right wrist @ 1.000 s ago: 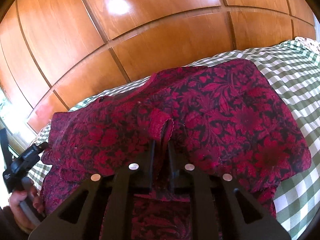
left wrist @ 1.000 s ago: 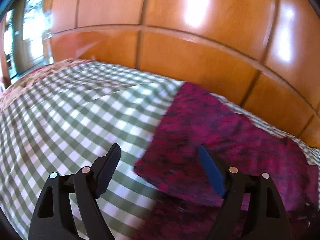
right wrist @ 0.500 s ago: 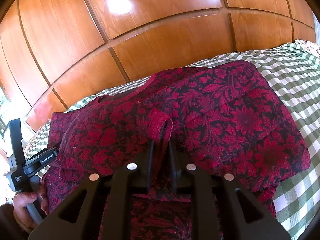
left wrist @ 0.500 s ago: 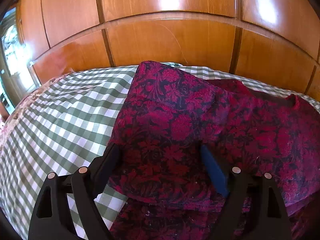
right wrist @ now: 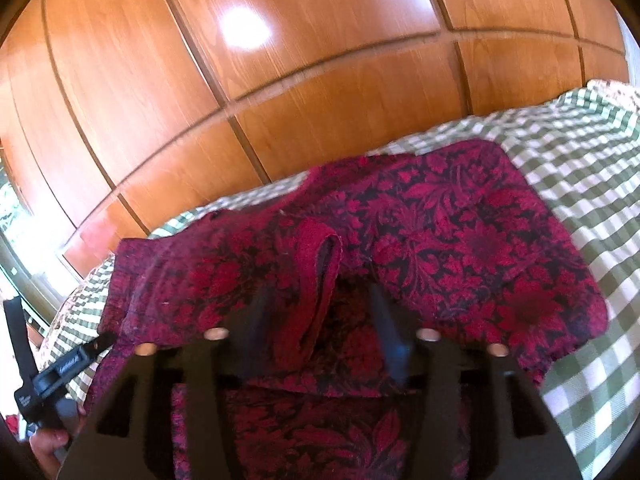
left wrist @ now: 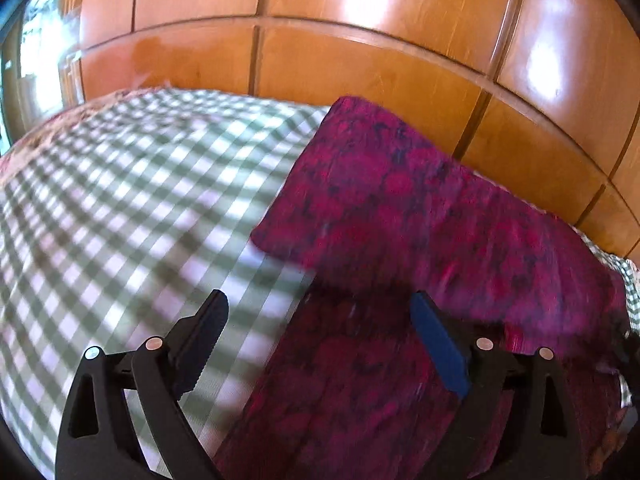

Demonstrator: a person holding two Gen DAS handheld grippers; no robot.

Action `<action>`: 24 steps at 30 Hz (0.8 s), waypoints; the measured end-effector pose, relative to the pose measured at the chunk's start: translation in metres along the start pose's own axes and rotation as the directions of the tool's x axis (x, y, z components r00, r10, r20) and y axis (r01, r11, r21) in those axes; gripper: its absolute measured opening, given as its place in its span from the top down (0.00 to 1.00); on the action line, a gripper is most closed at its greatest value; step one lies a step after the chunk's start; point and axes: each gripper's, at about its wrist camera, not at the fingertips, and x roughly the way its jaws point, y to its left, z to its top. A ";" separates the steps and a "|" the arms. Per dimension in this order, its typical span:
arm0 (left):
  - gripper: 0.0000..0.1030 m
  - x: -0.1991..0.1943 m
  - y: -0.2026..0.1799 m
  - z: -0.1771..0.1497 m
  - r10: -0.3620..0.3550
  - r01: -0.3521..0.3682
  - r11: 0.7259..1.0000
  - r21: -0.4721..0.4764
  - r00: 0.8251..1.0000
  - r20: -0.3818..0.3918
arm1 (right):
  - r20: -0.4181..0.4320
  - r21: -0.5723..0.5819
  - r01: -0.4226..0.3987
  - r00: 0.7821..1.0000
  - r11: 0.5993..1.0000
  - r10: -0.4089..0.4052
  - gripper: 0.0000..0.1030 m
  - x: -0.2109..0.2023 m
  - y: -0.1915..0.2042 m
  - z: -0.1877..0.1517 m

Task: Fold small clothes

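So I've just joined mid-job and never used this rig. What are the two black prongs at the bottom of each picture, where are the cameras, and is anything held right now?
There is no robot arm. A person holds a hand tool in each hand, and each tool has a wide-angle camera looking forward along its two fingers. The black prongs are those fingers. One picture is from the left tongs, the other from the right tongs. A red floral garment, partly folded, lies on a green checked sheet in front of wooden panels. The left tongs stand wide open over the garment's edge, gripping nothing. The right tongs have just been opening: the red trim sits between the fingers, but they no longer pinch it. At the right view's lower left edge you can see the person's hand on the other tool.
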 end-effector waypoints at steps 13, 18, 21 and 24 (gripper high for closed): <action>0.08 -0.050 0.018 -0.054 -0.097 0.121 0.960 0.252 0.990 -0.105 | -0.151 -0.016 -0.053 0.987 0.998 0.050 0.53 -0.068 -0.013 -0.035; 0.06 -0.066 0.040 -0.065 -0.153 0.185 0.933 0.309 0.980 -0.124 | -0.119 -0.031 -0.037 0.992 0.999 0.033 0.53 -0.114 -0.029 -0.037; 0.06 -0.075 0.061 -0.073 -0.213 0.244 0.933 0.265 0.967 -0.140 | -0.149 0.020 -0.011 0.989 1.000 0.014 0.53 -0.134 -0.051 -0.048; 0.06 -0.090 0.077 -0.082 -0.253 0.281 0.930 0.237 0.957 -0.144 | -0.185 0.081 0.002 0.983 0.997 0.013 0.53 -0.145 -0.069 -0.064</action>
